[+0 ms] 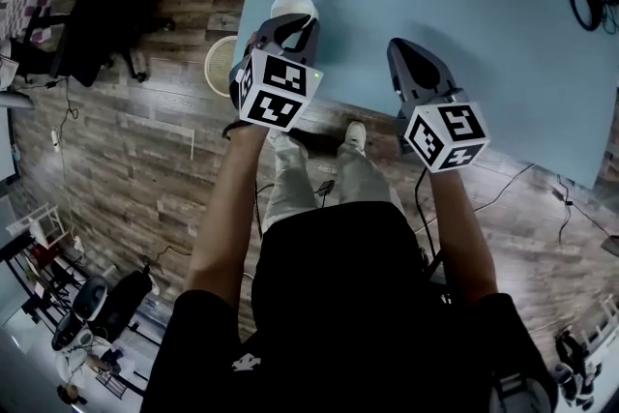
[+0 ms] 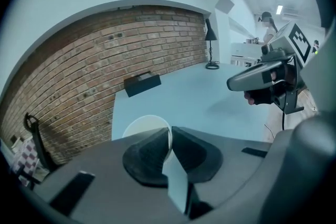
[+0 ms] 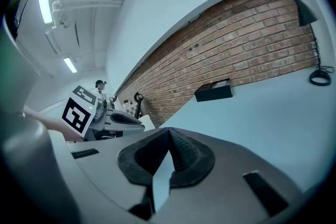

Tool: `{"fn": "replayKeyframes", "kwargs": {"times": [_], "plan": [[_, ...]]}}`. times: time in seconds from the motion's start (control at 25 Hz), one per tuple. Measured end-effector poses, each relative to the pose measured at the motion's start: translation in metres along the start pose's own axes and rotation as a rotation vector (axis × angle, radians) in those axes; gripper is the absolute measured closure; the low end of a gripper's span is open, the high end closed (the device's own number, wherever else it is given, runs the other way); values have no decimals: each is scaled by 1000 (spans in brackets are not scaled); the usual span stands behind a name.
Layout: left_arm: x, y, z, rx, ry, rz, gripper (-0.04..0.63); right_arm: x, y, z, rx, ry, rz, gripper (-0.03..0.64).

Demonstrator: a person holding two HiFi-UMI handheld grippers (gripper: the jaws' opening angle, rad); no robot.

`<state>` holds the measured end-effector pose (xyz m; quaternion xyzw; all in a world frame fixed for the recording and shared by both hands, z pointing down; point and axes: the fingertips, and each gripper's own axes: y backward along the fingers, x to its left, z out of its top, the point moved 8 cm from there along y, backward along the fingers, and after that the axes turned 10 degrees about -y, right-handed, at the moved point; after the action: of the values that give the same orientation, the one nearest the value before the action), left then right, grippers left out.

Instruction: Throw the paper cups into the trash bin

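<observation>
A white paper cup (image 1: 293,7) hangs at the left edge of the light blue table (image 1: 464,34), and my left gripper (image 1: 290,22) is shut on its rim. The left gripper view shows the cup's wall (image 2: 147,126) pinched between the dark pads of my left gripper (image 2: 169,131). The round white mesh trash bin (image 1: 219,65) stands on the wooden floor just left of the table, below and left of the cup. My right gripper (image 1: 401,48) hovers over the table's near part, shut with nothing in it; its tips (image 3: 168,131) meet.
A black box (image 2: 142,83) lies at the table's far edge by the brick wall. A black cable ring (image 1: 587,7) rests on the table's right side. A black office chair (image 1: 87,5) stands on the floor at the far left. Cables run along the floor near my feet.
</observation>
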<state>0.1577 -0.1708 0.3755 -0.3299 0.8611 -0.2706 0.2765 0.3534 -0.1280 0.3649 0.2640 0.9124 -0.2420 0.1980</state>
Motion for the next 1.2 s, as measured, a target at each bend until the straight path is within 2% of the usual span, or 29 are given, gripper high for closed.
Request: {"fn": "replayKeyframes", "kwargs": {"times": [0.28,0.52,0.64,1.0,1.2], "plan": [[29,26,-29,-12,52,55,566,39,-28,-9,44,53,48,612],[49,53,-67,-15,85,71,566,80,-52,-24,60,77,60,614],[61,67,-81,-14,82,92,566,101,-63,-24,64,91,62,613],[102,96,-138,-20,139,90,566,162,-109,-38,103,134,95,612],[130,115,-174,-30,201,91,566,198,-136,-47,130,156,102,613]]}}
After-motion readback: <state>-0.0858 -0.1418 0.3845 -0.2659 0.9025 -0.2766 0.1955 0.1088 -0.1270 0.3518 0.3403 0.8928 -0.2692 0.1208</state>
